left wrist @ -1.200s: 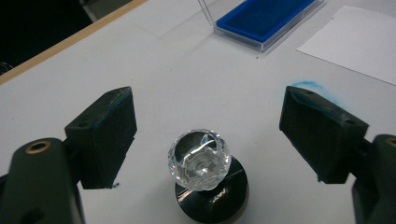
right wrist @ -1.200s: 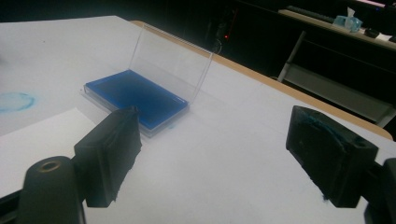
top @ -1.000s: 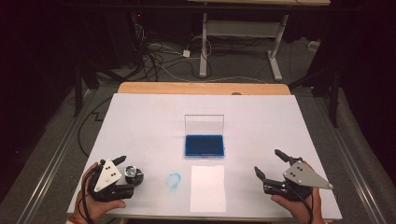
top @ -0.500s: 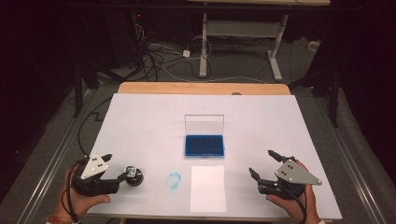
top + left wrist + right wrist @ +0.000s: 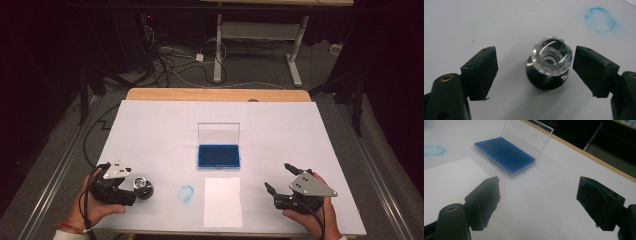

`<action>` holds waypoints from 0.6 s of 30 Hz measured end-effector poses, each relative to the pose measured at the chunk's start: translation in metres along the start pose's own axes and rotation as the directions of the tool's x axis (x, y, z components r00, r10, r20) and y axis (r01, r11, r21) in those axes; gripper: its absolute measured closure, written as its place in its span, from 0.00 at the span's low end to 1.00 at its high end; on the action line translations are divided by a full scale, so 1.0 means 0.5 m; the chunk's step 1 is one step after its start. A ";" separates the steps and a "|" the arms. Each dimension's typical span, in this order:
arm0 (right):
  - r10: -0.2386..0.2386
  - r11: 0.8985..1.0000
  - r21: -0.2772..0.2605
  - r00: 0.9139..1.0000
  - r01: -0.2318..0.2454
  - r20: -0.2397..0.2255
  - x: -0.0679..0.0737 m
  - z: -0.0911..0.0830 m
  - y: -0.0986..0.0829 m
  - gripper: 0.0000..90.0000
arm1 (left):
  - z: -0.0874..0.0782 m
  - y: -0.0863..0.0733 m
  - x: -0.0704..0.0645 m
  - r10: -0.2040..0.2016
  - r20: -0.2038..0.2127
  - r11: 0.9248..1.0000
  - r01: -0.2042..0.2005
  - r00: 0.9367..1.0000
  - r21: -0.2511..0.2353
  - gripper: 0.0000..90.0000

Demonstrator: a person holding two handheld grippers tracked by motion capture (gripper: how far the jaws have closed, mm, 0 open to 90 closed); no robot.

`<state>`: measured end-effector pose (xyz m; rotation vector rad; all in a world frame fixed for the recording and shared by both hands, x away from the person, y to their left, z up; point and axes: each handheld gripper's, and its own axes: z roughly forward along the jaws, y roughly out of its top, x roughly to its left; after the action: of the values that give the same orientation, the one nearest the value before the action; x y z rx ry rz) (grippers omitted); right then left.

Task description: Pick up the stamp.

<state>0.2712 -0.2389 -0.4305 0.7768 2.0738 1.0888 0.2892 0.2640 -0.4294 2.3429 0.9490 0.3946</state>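
A stamp with a clear faceted knob on a black base [image 5: 143,187] [image 5: 550,65] stands upright on the white table cover at the front left. My left gripper [image 5: 134,189] [image 5: 535,60] is open, one jaw on each side of the knob with gaps on both sides. A blue ink pad [image 5: 218,156] [image 5: 504,153] lies mid-table, its clear lid standing open behind it. In front of the pad lies a white sheet of paper [image 5: 222,201] [image 5: 446,185]. At the front right, my right gripper [image 5: 278,176] [image 5: 539,187] is open and empty, pointed toward the ink pad.
A round blue ink mark [image 5: 186,194] [image 5: 600,19] [image 5: 432,150] stains the cover between the stamp and the paper. A wooden table edge [image 5: 215,94] runs along the back. Cables and desk legs lie on the floor beyond.
My left gripper drew back to the left, then came forward so that its jaws flank the stamp. My right gripper shifted slightly left. The stamp stayed put.
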 end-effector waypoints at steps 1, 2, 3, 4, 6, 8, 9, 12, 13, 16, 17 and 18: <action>-0.004 1.000 -0.002 1.000 0.004 -0.001 0.001 -0.001 0.000 0.22 | 0.002 0.002 -0.002 0.000 0.011 1.000 0.000 1.000 -0.003 0.22; -0.004 1.000 -0.002 1.000 0.004 -0.001 0.001 -0.001 0.000 0.22 | 0.004 0.006 -0.003 0.004 0.010 1.000 -0.004 1.000 -0.004 0.23; -0.004 1.000 -0.001 1.000 0.004 0.000 0.002 -0.001 0.000 0.22 | 0.004 0.006 -0.003 0.004 0.010 1.000 -0.004 1.000 -0.004 0.24; -0.004 1.000 0.001 1.000 0.004 -0.001 0.002 0.000 0.000 0.22 | 0.007 0.007 -0.002 0.004 0.030 1.000 -0.004 1.000 -0.005 0.26; -0.008 1.000 0.007 1.000 0.008 -0.001 0.003 0.001 -0.002 0.22 | 0.017 0.009 0.003 0.009 0.065 1.000 -0.010 0.998 0.020 0.29; -0.007 1.000 0.010 1.000 0.007 -0.003 0.003 0.002 -0.003 0.22 | 0.020 0.009 0.005 0.002 0.079 1.000 -0.004 0.997 0.023 0.33; -0.005 1.000 0.011 1.000 0.005 -0.003 0.003 0.002 -0.003 0.22 | 0.023 0.011 0.009 -0.007 0.079 1.000 0.005 0.997 0.021 0.35; -0.006 1.000 0.009 1.000 0.006 -0.002 0.003 0.001 -0.003 0.22 | 0.025 0.012 0.012 -0.010 0.073 1.000 0.008 0.997 0.024 0.42; -0.006 1.000 0.008 1.000 0.006 -0.001 0.003 0.001 -0.003 0.22 | 0.025 0.012 0.012 -0.010 0.073 1.000 0.008 0.997 0.024 0.44; -0.002 1.000 0.009 1.000 0.002 -0.001 0.002 0.002 -0.004 0.22 | 0.029 0.014 0.013 -0.005 0.084 0.999 0.001 0.996 0.036 0.47; -0.002 1.000 0.009 1.000 0.002 0.000 0.001 0.002 -0.004 0.22 | 0.032 0.015 0.011 0.002 0.085 0.999 -0.006 0.996 0.046 0.49; -0.001 1.000 0.009 1.000 0.001 -0.001 0.001 0.002 -0.004 0.22 | 0.034 0.015 0.010 0.007 0.090 0.999 -0.012 0.996 0.051 0.49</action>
<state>0.2710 -0.2392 -0.4329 0.7802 2.0812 1.0798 0.3046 0.2564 -0.4381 2.3913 0.9163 0.2691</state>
